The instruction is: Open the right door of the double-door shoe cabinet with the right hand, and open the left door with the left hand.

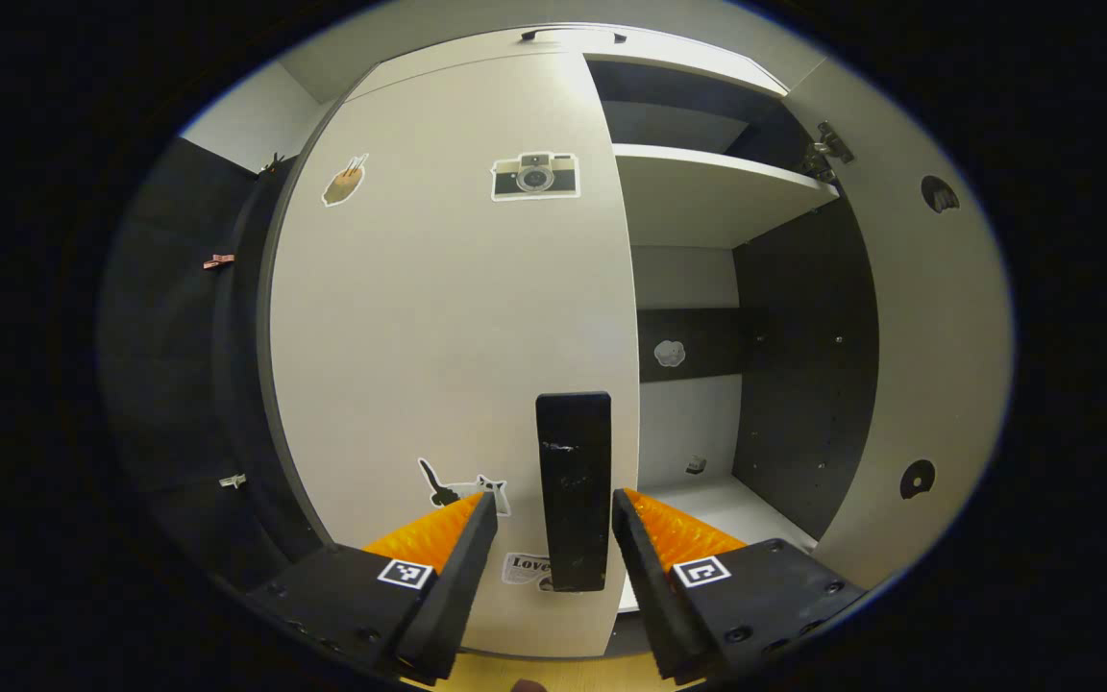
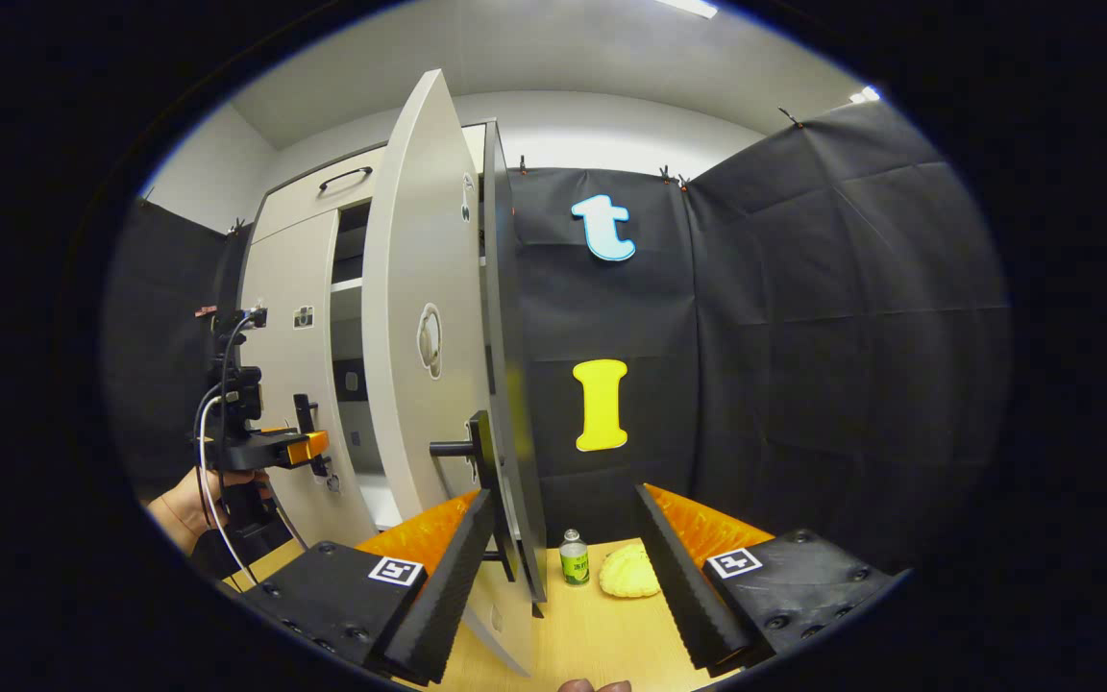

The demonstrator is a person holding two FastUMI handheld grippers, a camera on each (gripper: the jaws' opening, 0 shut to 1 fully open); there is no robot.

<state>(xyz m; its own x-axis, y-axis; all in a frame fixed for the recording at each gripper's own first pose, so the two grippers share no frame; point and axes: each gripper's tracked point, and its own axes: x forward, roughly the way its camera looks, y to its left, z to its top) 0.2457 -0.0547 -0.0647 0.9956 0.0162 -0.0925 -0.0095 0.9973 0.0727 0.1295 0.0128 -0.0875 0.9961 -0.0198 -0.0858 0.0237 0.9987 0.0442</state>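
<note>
The left gripper (image 1: 553, 524) is spread wide with its fingers either side of the left door's (image 1: 438, 317) upright black handle (image 1: 573, 485), not clamped. The right gripper (image 2: 563, 529) gapes wide beside the right door (image 2: 419, 327), which is swung out edge-on, its handle (image 2: 481, 452) nearby.

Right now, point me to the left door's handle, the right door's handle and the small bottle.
left door's handle (image 1: 573, 485), left gripper view, middle of the bar.
right door's handle (image 2: 479, 448), right gripper view, upper part of the bar.
small bottle (image 2: 574, 560), right gripper view, its body.
</note>
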